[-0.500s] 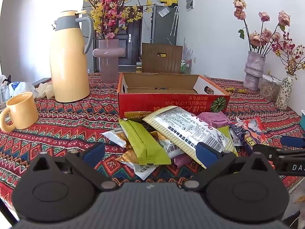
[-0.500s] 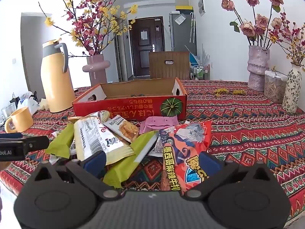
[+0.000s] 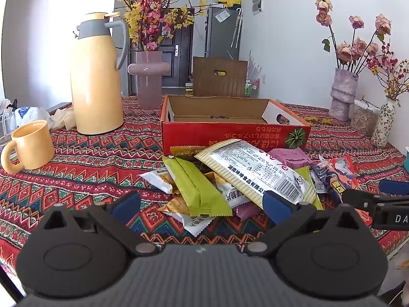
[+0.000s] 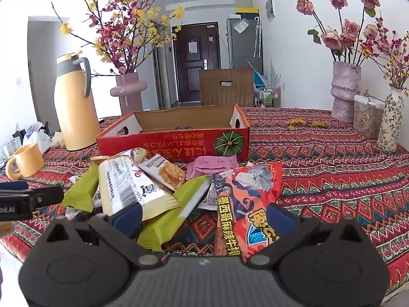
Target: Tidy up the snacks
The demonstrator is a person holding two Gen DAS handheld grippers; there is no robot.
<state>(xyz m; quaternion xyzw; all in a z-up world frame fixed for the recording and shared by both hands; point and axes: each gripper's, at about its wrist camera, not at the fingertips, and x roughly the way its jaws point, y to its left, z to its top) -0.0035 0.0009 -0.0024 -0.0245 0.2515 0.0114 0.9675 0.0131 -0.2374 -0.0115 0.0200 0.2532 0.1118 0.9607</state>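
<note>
Red box (image 3: 230,135) at 12 o'clock on bench (image 3: 89,168), snack pile (image 3: 230,179) just before it. I see left claw (image 3: 202,204) and right claw (image 4: 202,220) spread wide, pinching nothing.

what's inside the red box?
The red box shows bare cardboard inner walls and part of the floor, with no snack packets visible. Its front wall hides the near floor, so that part can't be checked.

Your left gripper (image 3: 202,206) and right gripper (image 4: 203,218) look identical: matte black teardrop housings, silver pivot screws, blue pads (image 3: 274,206), ribbed grey deck at the bottom.
</note>
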